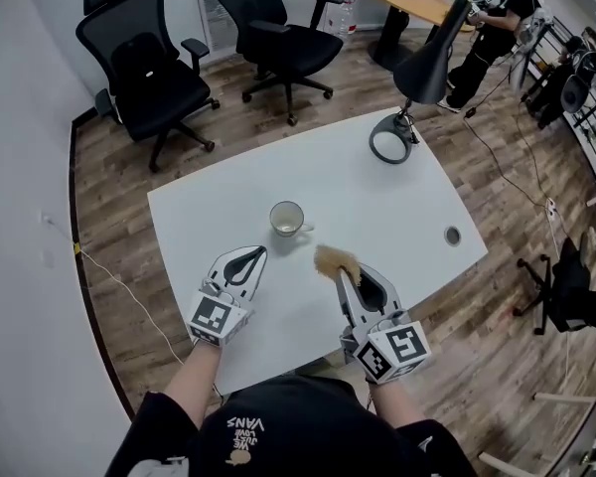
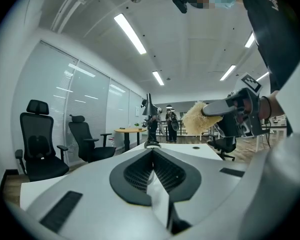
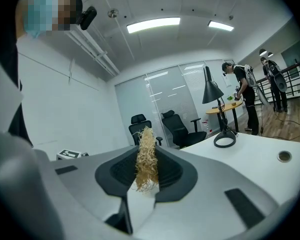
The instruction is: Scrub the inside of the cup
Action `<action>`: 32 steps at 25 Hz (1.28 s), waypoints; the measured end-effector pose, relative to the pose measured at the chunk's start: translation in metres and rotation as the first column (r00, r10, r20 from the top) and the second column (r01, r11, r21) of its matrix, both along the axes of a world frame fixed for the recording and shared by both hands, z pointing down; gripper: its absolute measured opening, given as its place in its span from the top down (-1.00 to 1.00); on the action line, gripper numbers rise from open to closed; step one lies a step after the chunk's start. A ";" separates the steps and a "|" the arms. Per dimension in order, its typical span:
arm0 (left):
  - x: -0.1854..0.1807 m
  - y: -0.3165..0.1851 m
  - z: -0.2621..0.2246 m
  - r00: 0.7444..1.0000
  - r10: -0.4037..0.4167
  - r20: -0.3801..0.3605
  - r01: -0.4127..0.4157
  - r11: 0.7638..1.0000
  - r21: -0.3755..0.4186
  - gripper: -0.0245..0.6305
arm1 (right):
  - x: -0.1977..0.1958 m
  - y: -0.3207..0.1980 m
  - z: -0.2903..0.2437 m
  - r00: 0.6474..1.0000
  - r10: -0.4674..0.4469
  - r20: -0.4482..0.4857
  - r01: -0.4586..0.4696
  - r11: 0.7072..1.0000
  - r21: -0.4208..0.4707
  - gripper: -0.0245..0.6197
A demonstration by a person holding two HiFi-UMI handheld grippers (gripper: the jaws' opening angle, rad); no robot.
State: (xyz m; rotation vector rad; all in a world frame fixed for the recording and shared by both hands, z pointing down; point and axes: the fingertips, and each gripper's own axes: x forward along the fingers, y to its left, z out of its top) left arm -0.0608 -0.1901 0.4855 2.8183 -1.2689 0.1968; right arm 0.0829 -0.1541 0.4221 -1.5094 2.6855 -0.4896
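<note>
Right gripper is clamped on a tan fibrous scrubber, whose tuft sticks out past the jaws toward the far left. Just beyond it, far-left, stands the cup, upright on the white table, mouth up and handle to the right. Left gripper has its jaws together with nothing in them, near-left of the cup. The scrubber end looks nearer; it likely needs tipping down into the mouth.
</note>
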 end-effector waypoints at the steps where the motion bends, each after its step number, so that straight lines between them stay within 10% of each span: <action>1: 0.000 -0.004 0.006 1.000 -0.005 0.009 0.005 1.000 -0.008 0.89 | 0.001 -0.003 0.000 1.000 -0.001 -0.003 0.001 1.000 -0.002 0.67; 9: -0.002 -0.034 0.043 0.999 -0.024 -0.028 0.021 0.995 -0.101 0.88 | 0.001 -0.020 0.011 1.000 -0.008 -0.015 0.008 1.000 -0.030 0.67; 22: 0.033 -0.073 0.102 0.992 0.125 0.019 -0.120 0.980 -0.156 -0.27 | -0.001 -0.047 0.027 0.999 -0.039 -0.038 0.037 0.997 -0.063 0.67; 32: 0.054 -0.102 0.113 0.981 0.193 0.008 -0.190 0.972 -0.140 -0.35 | 0.001 -0.062 0.041 0.998 -0.053 -0.044 0.048 0.994 -0.097 0.67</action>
